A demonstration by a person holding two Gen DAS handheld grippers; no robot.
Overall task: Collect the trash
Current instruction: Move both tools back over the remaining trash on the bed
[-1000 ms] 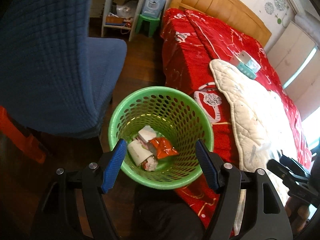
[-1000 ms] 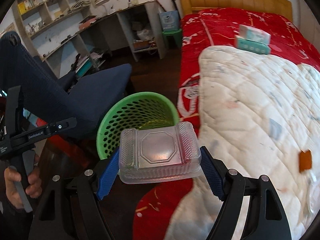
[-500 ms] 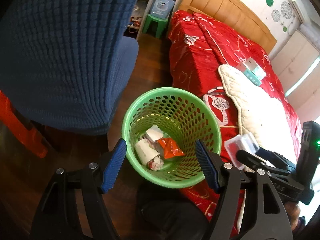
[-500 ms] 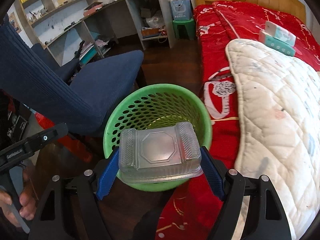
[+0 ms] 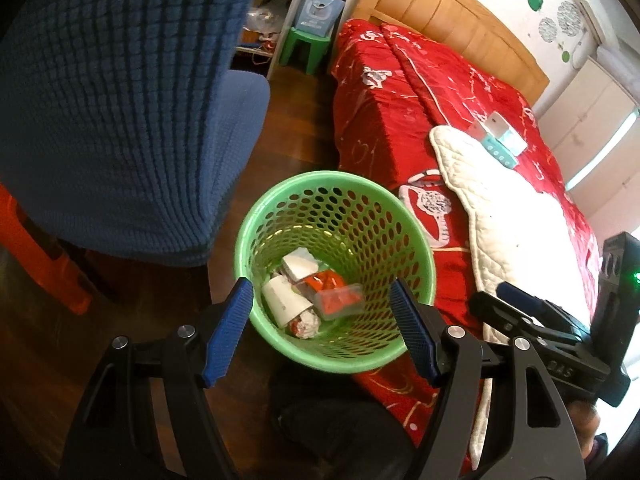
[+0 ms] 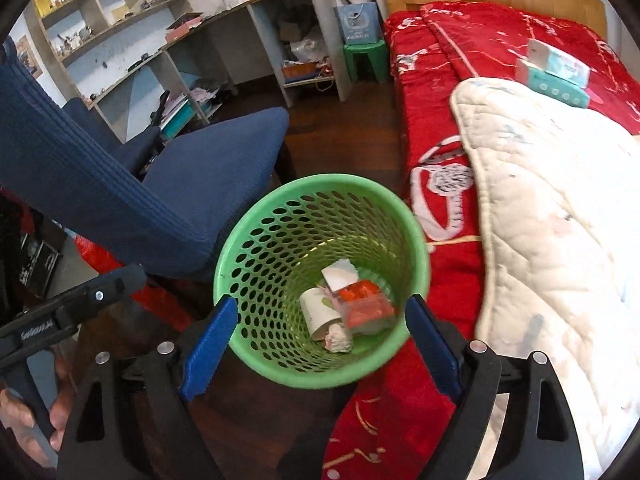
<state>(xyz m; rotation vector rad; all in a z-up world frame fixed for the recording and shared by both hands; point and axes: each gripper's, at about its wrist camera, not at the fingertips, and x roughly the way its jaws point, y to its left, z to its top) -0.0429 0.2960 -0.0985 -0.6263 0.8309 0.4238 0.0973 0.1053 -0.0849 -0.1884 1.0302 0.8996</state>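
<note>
Both of my grippers hang over the green basket [image 6: 256, 216], pointing down into it. On the left, my left gripper [image 5: 322, 330] stands wide with nothing between its blue pads. Beside the blue chair [image 6: 120, 184], the basket holds a white paper cup [image 6: 318, 314], a crumpled wad, and the clear plastic container [image 6: 366, 312] lying over an orange wrapper. My right gripper [image 6: 322, 346] has just been opening and grips nothing. To the right, the red bed [image 6: 440, 92] carries a white quilt [image 6: 560, 220].
</note>
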